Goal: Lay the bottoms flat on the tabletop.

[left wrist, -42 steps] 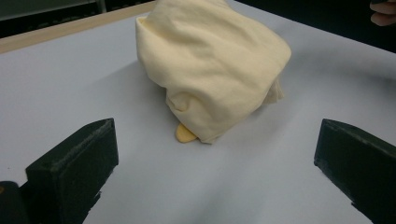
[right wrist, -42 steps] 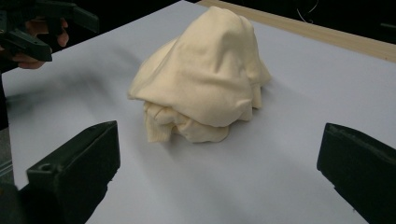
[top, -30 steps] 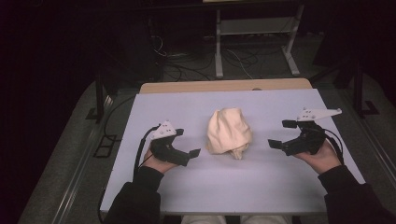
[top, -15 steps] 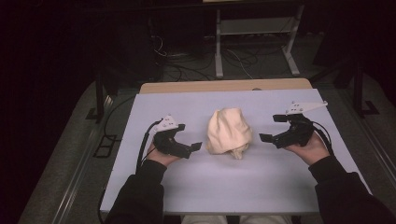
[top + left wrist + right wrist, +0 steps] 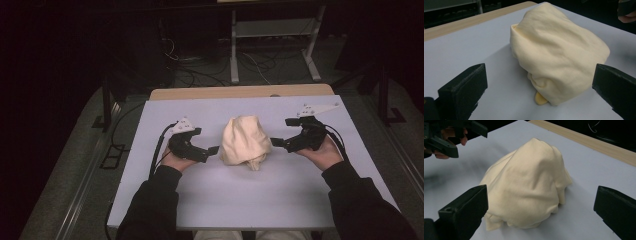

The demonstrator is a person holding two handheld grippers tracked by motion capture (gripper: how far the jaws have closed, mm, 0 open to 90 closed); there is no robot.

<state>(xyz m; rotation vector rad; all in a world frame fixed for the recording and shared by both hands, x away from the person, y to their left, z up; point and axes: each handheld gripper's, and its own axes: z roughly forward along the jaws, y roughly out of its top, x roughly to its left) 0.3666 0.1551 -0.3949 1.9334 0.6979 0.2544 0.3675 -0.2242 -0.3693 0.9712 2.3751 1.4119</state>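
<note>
From the high view I have the cream cloth (image 5: 246,140) bunched mid-table (image 5: 250,200) between my left gripper (image 5: 212,150) and right gripper (image 5: 278,143), while both gripper views show fingers (image 5: 464,90) spread wide, empty, nothing grasped yet.

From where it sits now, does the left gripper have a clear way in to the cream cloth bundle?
Probably yes. The left gripper is open beside the cream cloth bundle, jaws pointing at it, with bare table between them.
</note>
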